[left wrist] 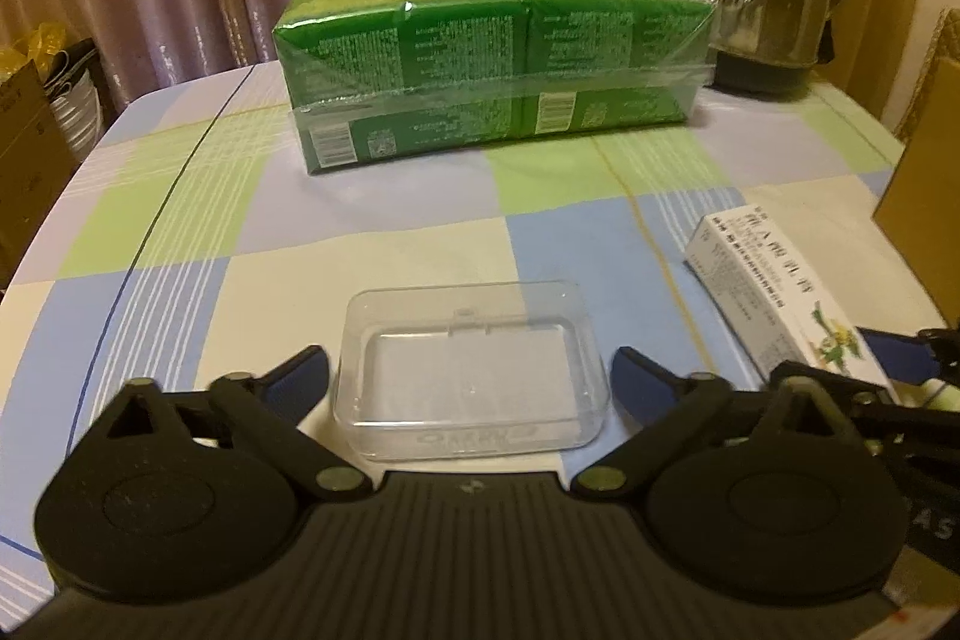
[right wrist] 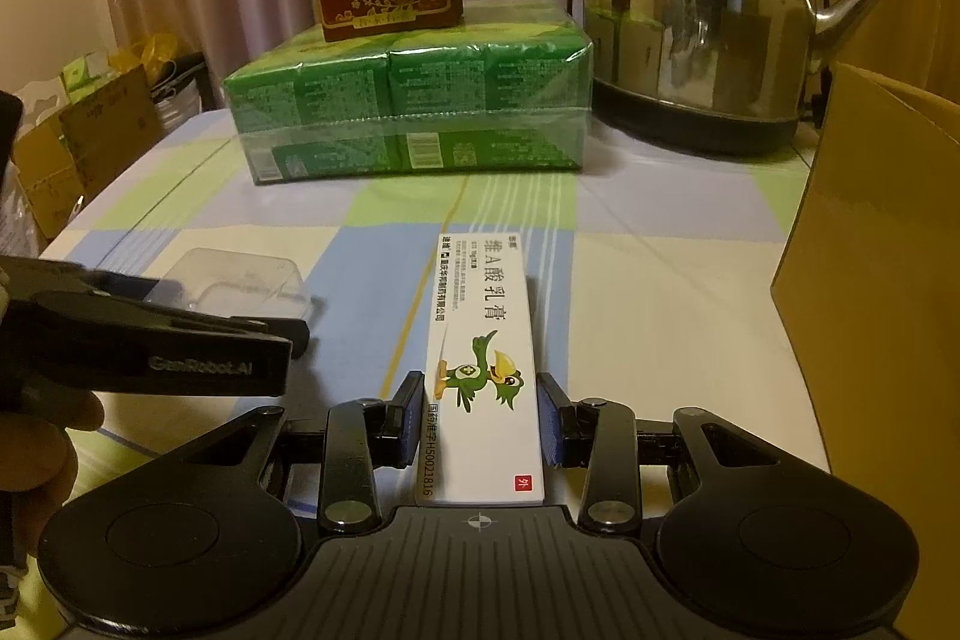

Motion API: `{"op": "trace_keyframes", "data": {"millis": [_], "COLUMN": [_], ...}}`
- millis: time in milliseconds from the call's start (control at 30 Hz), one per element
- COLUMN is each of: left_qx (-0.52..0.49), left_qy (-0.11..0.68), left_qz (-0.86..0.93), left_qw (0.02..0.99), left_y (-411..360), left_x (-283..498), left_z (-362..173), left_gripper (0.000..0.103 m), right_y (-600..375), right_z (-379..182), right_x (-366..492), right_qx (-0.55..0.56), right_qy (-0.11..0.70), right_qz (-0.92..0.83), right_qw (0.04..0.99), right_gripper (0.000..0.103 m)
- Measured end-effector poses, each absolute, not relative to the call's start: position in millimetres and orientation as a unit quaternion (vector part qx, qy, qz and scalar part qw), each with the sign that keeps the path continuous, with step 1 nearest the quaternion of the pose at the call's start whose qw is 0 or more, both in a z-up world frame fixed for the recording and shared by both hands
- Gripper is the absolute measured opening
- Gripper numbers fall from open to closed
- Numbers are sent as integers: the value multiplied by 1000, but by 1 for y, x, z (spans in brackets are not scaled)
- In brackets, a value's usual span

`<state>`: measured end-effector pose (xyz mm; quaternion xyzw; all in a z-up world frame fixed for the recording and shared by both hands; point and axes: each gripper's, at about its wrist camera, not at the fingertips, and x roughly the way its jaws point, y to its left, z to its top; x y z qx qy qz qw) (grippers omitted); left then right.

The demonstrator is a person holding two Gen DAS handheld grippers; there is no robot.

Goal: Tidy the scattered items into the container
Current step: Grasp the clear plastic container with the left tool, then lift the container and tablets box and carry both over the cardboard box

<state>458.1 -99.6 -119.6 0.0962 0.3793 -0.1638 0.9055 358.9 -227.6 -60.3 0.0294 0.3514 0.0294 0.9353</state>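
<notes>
behind left claw [right wrist: 240, 334], clear box [right wrist: 240, 280] partly hidden.

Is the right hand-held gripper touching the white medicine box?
Touching. The right wrist view shows the right hand-held gripper with both blue pads pressed against the sides of the white medicine box.

My left claw [left wrist: 471, 376] stands wide open around the clear plastic box [left wrist: 471, 376], not touching it, and the white carton [left wrist: 780, 292] lies to its right.
</notes>
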Motion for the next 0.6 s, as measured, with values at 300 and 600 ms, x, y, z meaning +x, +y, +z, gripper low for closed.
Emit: {"op": "trace_keyframes", "data": {"millis": [300,600], "left_qx": [109,100], "left_qy": [377,380], "left_qz": [-174,-186], "left_qw": [903,900], "left_y": [-95,-76], "left_x": [424,332], "left_z": [-112,-92], "left_gripper": [84,84], "right_y": [-227,-222], "right_z": [-49,-31], "right_x": [334,249], "right_qx": [36,47], "right_qy": [354,367], "right_qz": [33,41], "right_qw": [934,928], "right_gripper": [35,35]}}
